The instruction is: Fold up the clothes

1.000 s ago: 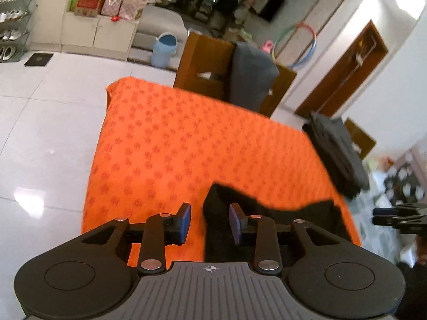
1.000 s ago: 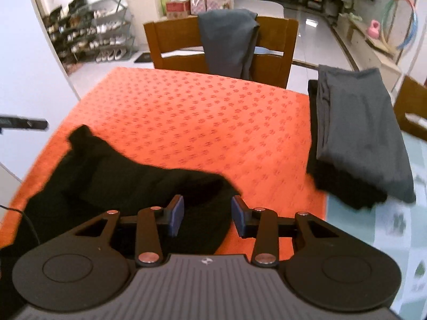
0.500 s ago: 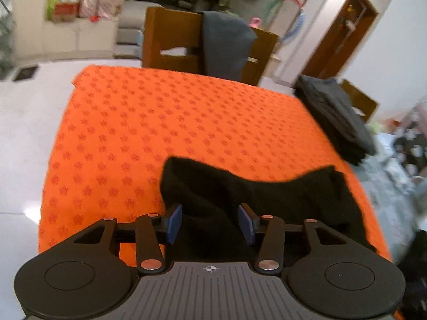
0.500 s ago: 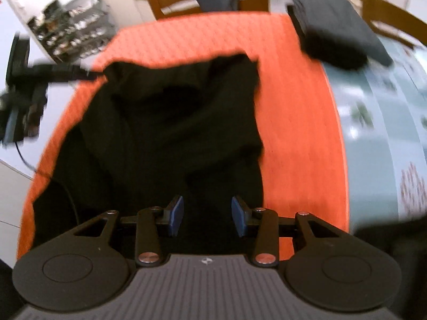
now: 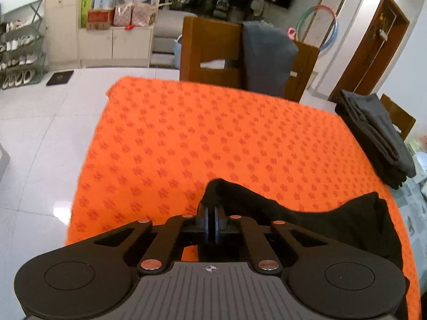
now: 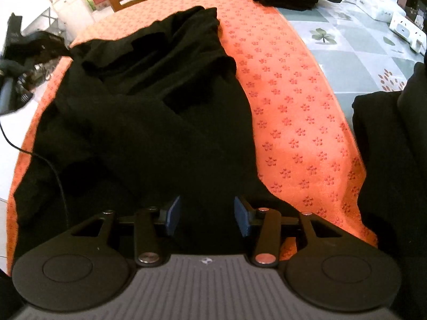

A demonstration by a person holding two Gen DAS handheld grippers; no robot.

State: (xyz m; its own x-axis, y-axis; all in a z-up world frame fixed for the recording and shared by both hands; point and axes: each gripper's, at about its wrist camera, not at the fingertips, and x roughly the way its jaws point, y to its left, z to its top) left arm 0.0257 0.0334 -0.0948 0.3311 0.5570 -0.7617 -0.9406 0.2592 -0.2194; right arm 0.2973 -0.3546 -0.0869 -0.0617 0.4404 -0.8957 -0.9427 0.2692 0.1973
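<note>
**Black garment pinched at one corner, second grip not yet made**

Black garment [image 6: 149, 112] lies crumpled on the orange tablecloth [image 5: 200, 138], bunched toward the near edge of the table and spilling over the near left corner in the right wrist view. The left gripper [image 5: 212, 225] is clenched on a raised corner of the fabric, its pads pressed together with the cloth peaking just above them. The right gripper [image 6: 205, 214] hangs over the near end of the garment with its jaws parted; dark cloth lies below the gap, but the pads do not press on it.

The step in hand looks like securing a second hold so the piece can be lifted and spread flat. To do it well, the right gripper should probably drop onto a single edge or corner rather than a bundle of layers, well apart from the left hold, and both should then draw outward evenly. A folded grey stack [image 5: 379, 138] sits at the far right edge, so the spreading is best kept to the open middle of the cloth.
</note>
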